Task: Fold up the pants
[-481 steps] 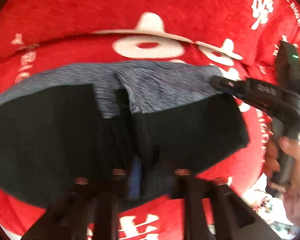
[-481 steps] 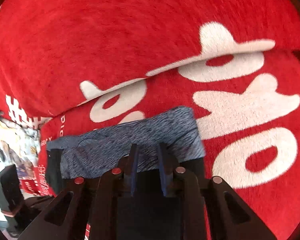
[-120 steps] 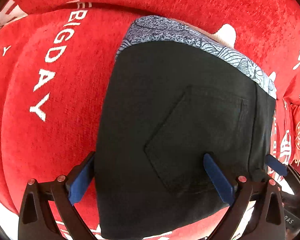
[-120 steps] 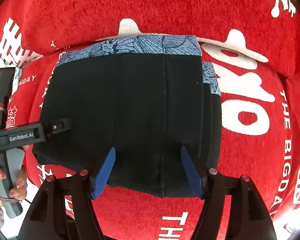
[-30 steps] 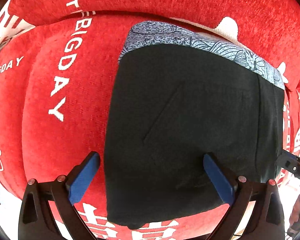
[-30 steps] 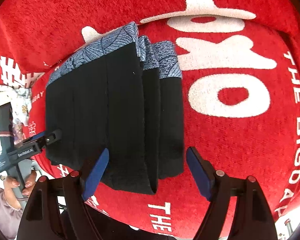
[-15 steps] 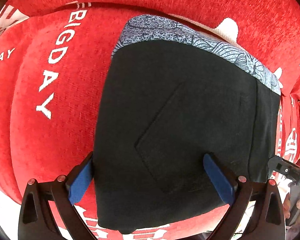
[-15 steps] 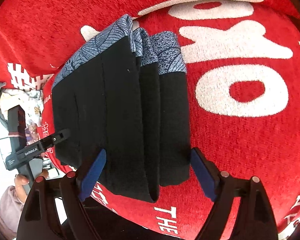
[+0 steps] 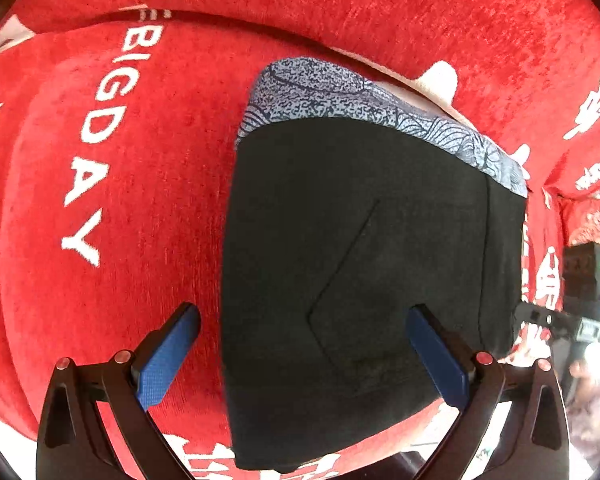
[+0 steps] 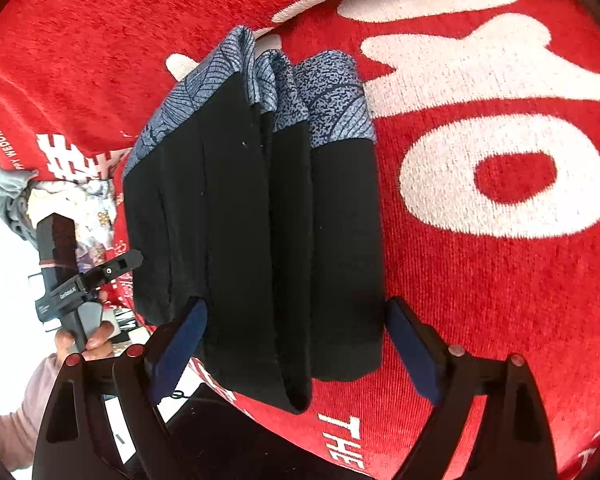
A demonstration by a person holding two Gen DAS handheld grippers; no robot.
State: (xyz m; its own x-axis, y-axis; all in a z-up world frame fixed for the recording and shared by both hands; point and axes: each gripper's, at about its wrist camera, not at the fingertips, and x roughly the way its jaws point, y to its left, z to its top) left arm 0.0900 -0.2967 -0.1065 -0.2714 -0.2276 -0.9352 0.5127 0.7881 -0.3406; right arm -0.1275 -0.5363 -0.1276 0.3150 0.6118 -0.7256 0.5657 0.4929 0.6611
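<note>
The black pants (image 9: 364, 280) with a blue-grey patterned band lie folded in a stacked rectangle on the red cushion; a back pocket faces up. They also show in the right wrist view (image 10: 260, 220), layered in several folds. My left gripper (image 9: 302, 354) is open and empty, hovering over the near end of the pants. My right gripper (image 10: 296, 350) is open and empty, its fingers either side of the stack's near edge. The left gripper also shows in the right wrist view (image 10: 96, 276), the right gripper in the left wrist view (image 9: 560, 320).
The red sofa cover (image 9: 100, 280) with white lettering runs under everything; its backrest (image 9: 340, 8) rises behind the pants. The cushion's front edge (image 10: 340, 432) lies close below the pants. Clutter and grey cloth (image 10: 16, 196) sit off the sofa's left end.
Both grippers stay open and empty. The right gripper has drawn nearer to the stack's edge. The left view has shifted slightly; the pants have not moved.
</note>
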